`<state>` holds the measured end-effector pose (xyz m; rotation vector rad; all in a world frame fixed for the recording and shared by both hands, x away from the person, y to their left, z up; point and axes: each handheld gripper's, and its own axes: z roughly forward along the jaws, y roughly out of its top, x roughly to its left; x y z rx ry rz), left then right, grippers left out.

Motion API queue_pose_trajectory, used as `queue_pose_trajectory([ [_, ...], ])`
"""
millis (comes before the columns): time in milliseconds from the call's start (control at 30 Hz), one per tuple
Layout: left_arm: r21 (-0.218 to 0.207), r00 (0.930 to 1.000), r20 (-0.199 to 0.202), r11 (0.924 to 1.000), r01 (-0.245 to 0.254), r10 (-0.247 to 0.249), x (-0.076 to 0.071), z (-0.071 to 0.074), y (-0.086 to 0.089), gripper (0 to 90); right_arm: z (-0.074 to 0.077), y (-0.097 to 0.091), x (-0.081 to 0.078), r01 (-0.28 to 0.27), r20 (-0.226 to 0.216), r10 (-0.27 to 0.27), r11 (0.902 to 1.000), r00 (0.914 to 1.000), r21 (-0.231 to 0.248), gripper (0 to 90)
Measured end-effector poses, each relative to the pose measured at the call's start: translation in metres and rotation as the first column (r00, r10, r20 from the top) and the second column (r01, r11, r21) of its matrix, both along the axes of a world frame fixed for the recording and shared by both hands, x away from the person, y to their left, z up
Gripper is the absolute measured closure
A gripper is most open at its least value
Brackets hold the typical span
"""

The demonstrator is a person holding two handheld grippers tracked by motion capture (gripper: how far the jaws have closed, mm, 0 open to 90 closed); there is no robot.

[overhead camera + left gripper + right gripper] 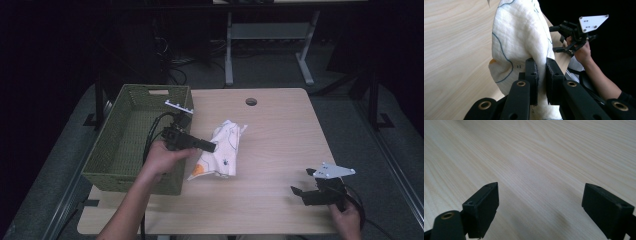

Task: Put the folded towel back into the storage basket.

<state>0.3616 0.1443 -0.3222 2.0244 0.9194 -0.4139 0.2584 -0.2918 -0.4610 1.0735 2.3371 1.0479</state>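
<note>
The pale wooden table [280, 150] spread across the middle of the high view, a round hole [251, 102] near its top edge. At centre left of that view the green woven basket [131, 145] sat on the table's left part, and I could not tell whether anything lay inside. Just right of the basket, the white cloth [221, 150] with blue lines and an orange patch lay bunched on the wood. My left gripper [210, 147] reached in from the basket side, and in the left gripper view its jaws were clamped tight on a fold of that cloth [521, 40]. Down in the lower right of the high view, my right gripper [303, 181] sat apart from the cloth, jaws spread wide over bare wood.
</note>
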Motion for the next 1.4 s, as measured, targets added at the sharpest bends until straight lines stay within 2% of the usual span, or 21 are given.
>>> queue_pose_trajectory([
  [267, -0.049, 1.0, 0.003, 0.9988, -0.001, 0.001, -0.001, 0.006, 0.018, 82.9, 0.0, 0.002, 0.0, -0.002, 0.0, 0.002, 1.0, 1.0, -0.006, 13.9],
  [433, -0.048, 0.9999, 0.008, 0.9988, -0.008, 0.009, 0.0, 0.011, 0.028, 83.0, -0.001, 0.001, 0.001, -0.001, 0.001, 0.001, 0.9999, 1.0, -0.012, 13.9],
  [667, -0.074, 0.9995, 0.016, 0.9969, -0.027, 0.029, 0.0, 0.017, 0.047, 82.9, -0.001, 0.002, 0.001, 0.003, -0.009, -0.003, 1.0, 1.0, -0.009, 13.9],
  [767, -0.077, 0.9991, 0.017, 0.9963, -0.038, 0.039, 0.0, 0.019, 0.057, 82.9, -0.002, 0.002, 0.002, -0.004, -0.004, 0.004, 0.9998, 1.0, -0.021, 13.9],
  [1233, -0.101, 0.9961, 0.001, 0.991, -0.088, 0.088, 0.005, 0.022, 0.094, 82.9, -0.002, 0.0, 0.003, 0.018, -0.005, -0.018, 0.9998, 0.9998, 0.005, 13.9],
  [1400, -0.093, 0.9951, 0.007, 0.9909, -0.097, 0.098, 0.007, 0.027, 0.108, 82.9, -0.003, 0.001, 0.003, 0.026, -0.011, -0.026, 0.9996, 0.9996, 0.008, 13.9],
])
